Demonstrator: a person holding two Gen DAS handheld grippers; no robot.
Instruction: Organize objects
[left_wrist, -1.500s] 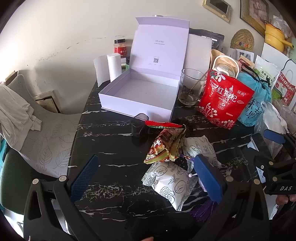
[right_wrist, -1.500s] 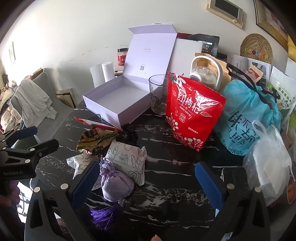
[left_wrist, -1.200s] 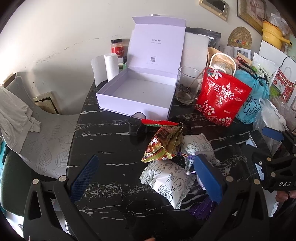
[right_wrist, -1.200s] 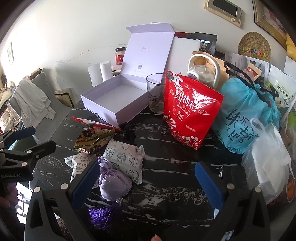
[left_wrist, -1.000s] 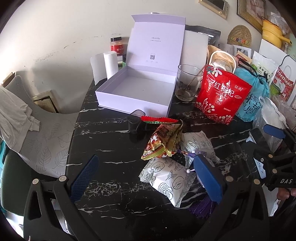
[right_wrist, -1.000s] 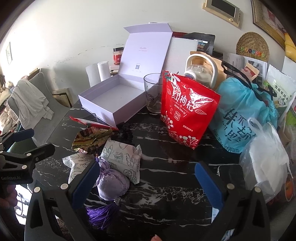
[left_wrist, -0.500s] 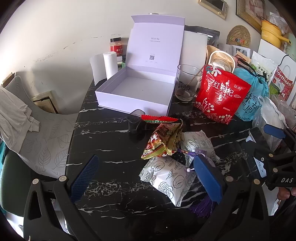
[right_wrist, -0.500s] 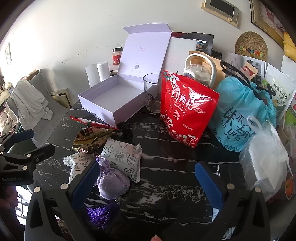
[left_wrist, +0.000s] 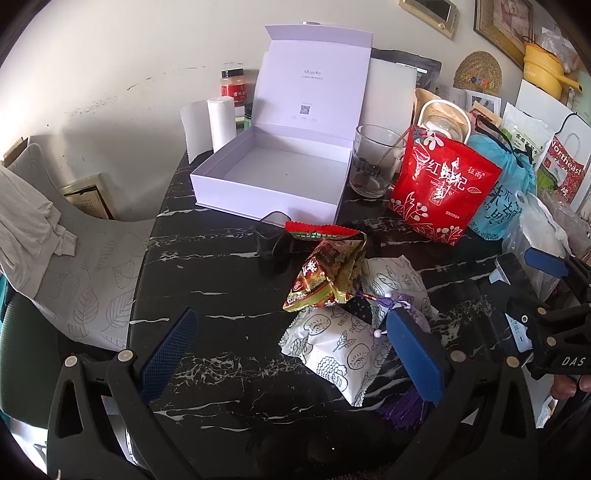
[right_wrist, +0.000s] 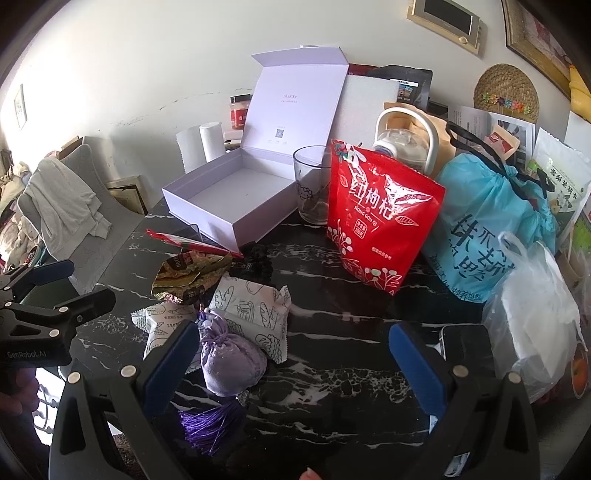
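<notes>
So the black marble table (left_wrist: 207, 258) is carrying a whole heap of stuff, and the biggest task thing on it is the lavender gift box (left_wrist: 273, 173), sitting at the far side with its lid flipped up against the wall. It's looking completely empty inside. Next to it the drinking glass (left_wrist: 373, 162) is holding what looks like a thin stirrer and some dark dregs.

The loose pile is lying between the box and both claws. The purple sachet (right_wrist: 229, 354) with its tassel is sitting right beside the right gripper (right_wrist: 293, 356)'s left finger, long axis running roughly toward the camera, tassel end nearest. I'm guessing that's the first grab, since the right one is clearly closer to it.

The left gripper (left_wrist: 293, 343) is hovering with the white snack packet (left_wrist: 336, 347) just inside its right finger, and the gold snack bag (left_wrist: 328, 277) further ahead.

Both claws are spread wide, holding nothing.
</notes>
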